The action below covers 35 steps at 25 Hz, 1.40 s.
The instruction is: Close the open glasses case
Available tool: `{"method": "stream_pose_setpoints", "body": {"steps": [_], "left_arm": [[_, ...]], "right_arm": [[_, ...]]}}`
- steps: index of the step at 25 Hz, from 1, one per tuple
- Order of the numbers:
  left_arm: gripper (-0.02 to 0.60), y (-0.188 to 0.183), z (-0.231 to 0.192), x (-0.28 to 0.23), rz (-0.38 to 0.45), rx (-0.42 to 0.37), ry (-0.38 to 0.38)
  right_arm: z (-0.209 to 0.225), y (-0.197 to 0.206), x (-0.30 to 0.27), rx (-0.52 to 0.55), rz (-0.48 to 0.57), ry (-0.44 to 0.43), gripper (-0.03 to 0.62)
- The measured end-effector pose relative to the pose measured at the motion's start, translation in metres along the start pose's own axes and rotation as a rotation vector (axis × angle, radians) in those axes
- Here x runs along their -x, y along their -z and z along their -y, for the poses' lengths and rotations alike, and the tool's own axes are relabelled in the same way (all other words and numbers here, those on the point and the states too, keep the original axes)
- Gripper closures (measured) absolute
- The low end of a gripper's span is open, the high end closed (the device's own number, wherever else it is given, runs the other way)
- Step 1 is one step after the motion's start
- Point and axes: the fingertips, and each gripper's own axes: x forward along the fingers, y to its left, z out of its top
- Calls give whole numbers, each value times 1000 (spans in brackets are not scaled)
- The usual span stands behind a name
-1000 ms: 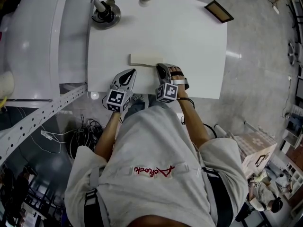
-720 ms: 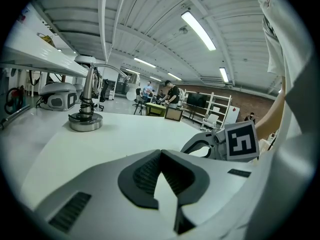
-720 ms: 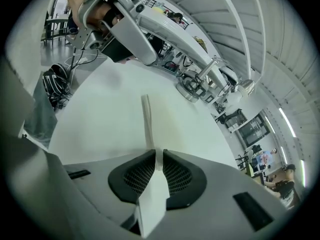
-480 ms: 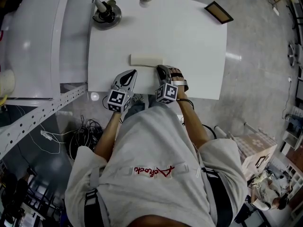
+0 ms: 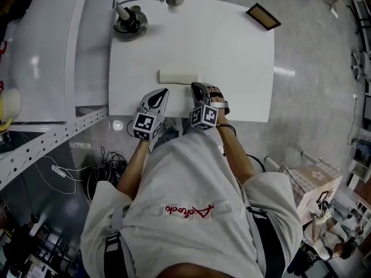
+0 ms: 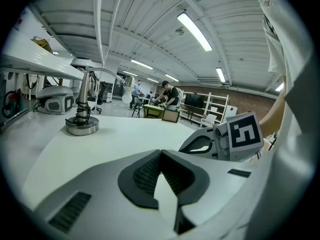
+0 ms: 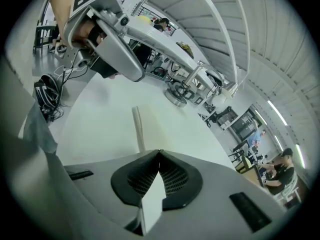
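Observation:
The cream glasses case (image 5: 178, 75) lies flat in the middle of the white table (image 5: 232, 51); I cannot tell whether its lid is down. My right gripper (image 5: 196, 86) sits just in front of the case's right end, shut with nothing between its fingers. In the right gripper view the case (image 7: 138, 129) shows as a pale strip just beyond the closed tips (image 7: 159, 152). My left gripper (image 5: 162, 92) rests near the table's front edge, in front of the case's left end, also shut and empty (image 6: 160, 153). The left gripper view shows the right gripper's marker cube (image 6: 244, 134).
A desk lamp with a round metal base (image 5: 130, 21) stands at the table's far left corner. A small dark-framed panel (image 5: 263, 16) lies at the far right corner. A white shelf unit (image 5: 46, 68) borders the table on the left, with cables (image 5: 104, 169) on the floor.
The right gripper has rolled slightly in front of the case's right end. The case and the left gripper have stayed where they were.

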Motion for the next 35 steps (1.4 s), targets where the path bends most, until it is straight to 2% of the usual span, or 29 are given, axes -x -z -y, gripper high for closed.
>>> {"method": "stream_pose_setpoints", "body": {"steps": [4,11,16,18,20,27,35], "left_arm": [[554,-4,0,2,13,-10,-4],[554,-17,6,4,51,-29,6],[554,-26,14,9,81,-48,25],[554,-29,19,13,96,-50,30],[554,-33,22,18,112,-54,35],[554,-39,39,41,158,-81,60],[554,-30,63,73,188,-88,74]], "right_arm": [[14,-13,12,-164,76,34,576],[46,-31,38,-628,251,67,576],[62,-38,63,-955,463,18,576],[67,-41,76,-1048,530,17,577],[66,-42,85,-1058,542,37,577],[50,-59,120,-946,555,131,579],[4,-70,152,-856,528,148,579]]}}
